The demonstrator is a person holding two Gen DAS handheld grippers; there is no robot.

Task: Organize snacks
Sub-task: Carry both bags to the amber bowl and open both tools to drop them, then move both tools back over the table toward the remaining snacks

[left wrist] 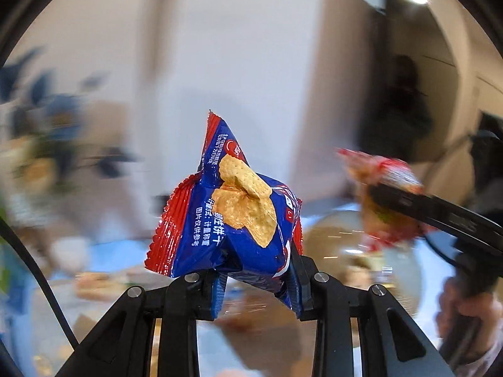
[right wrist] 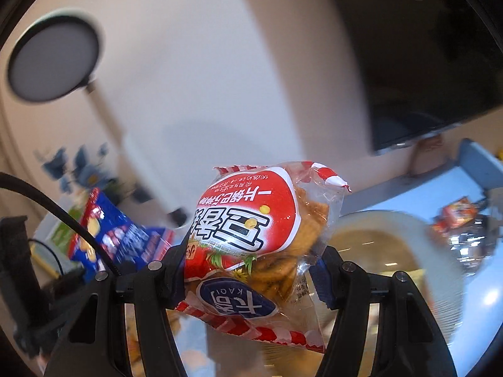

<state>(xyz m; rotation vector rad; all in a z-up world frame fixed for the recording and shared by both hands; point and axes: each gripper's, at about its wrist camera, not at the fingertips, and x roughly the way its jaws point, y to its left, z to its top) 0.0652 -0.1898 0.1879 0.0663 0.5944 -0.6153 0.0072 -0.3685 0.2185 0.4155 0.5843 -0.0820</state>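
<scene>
My left gripper [left wrist: 256, 279] is shut on a blue and red cracker packet [left wrist: 232, 216], held up in the air and crumpled between the pads. My right gripper [right wrist: 251, 270] is shut on a red and white snack packet [right wrist: 261, 242] with brown crisps showing through its clear side. In the left wrist view the right gripper [left wrist: 374, 191] shows blurred at the right with its red packet [left wrist: 380, 176], and a hand [left wrist: 465, 308] holds it. In the right wrist view the blue packet [right wrist: 107, 232] shows at the left.
A round pale bowl [right wrist: 440, 238] stands on the light blue table [right wrist: 418, 191] below the grippers. Small red snack packs [right wrist: 456, 216] and a shiny wrapper [right wrist: 471, 245] lie at the right. A dark screen [right wrist: 418, 62] and a round lamp [right wrist: 53, 53] stand behind.
</scene>
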